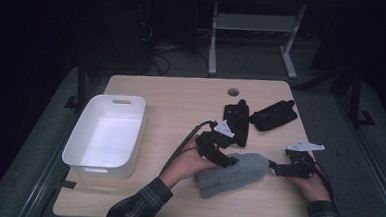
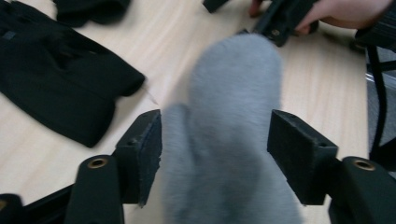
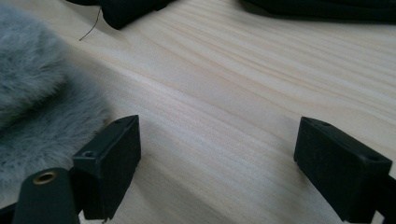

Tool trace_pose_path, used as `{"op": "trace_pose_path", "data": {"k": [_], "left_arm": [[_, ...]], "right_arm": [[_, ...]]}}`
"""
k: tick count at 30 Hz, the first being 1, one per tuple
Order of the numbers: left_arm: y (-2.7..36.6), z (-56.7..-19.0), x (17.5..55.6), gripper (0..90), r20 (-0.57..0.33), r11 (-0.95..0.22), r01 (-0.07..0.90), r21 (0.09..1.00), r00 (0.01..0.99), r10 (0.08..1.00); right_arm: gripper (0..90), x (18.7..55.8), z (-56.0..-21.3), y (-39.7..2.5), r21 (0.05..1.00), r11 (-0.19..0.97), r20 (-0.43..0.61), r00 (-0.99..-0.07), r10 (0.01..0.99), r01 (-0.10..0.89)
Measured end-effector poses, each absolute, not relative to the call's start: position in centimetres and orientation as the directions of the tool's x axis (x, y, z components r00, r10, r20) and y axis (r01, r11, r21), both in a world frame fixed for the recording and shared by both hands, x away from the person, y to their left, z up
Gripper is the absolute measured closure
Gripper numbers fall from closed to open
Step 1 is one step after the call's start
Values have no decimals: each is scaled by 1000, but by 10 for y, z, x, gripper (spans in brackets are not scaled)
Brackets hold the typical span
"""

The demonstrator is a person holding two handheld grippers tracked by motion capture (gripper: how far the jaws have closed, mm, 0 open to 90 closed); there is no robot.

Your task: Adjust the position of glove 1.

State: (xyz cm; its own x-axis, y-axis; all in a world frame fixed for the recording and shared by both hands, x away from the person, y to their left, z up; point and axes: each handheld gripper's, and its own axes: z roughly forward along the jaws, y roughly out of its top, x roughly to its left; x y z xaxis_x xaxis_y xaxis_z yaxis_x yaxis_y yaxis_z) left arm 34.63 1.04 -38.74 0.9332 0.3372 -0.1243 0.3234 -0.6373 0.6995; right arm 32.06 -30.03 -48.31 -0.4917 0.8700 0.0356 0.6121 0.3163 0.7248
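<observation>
The grey fuzzy mitten [image 1: 232, 173] lies flat on the front part of the wooden counter [image 1: 181, 103], between the two hands and well to the right of the white plastic bin [image 1: 104, 134], which sits at the counter's left edge. Behind the mitten, toward the far right of the counter, lie two black gloves [image 1: 238, 122], one just beside the other; in the left gripper view the nearer one [image 2: 56, 79] spreads out to the left of the mitten [image 2: 229, 135]. The left gripper [image 1: 223, 160] is set down over the mitten's near end, and its jaws stand open on either side of the fuzzy fabric, the left pad touching or all but touching it and the right pad with a gap beside it, so nothing is clamped yet. The right gripper [image 1: 278, 169] rests low at the mitten's rounded tip, its jaws wide open over bare wood with the grey fur [image 3: 42, 93] just beside its left pad. By my reading, the step in hand is lining up a grasp on the mitten, probably to carry it to the bin. The next move calls for the left jaws to close firmly on the thick pile, deep enough that the soft fabric does not slip out when lifted.
</observation>
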Motion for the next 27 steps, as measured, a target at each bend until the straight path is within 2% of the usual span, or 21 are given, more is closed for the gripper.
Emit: {"op": "trace_pose_path", "data": {"k": [4, 12, 27], "left_arm": [[15, -391, 361, 243, -136, -640, 332, 693, 932, 336], [12, -410, 374, 216, -222, -649, 377, 661, 924, 311], [-6, -437, 362, 144, -208, -722, 352, 595, 936, 284]], "right_arm": [[145, 321, -483, -300, 725, 316, 35, -492, 870, 612], [145, 321, -483, -301, 725, 316, 36, -492, 870, 612], [145, 321, -483, -300, 725, 317, 35, -492, 870, 611]]}}
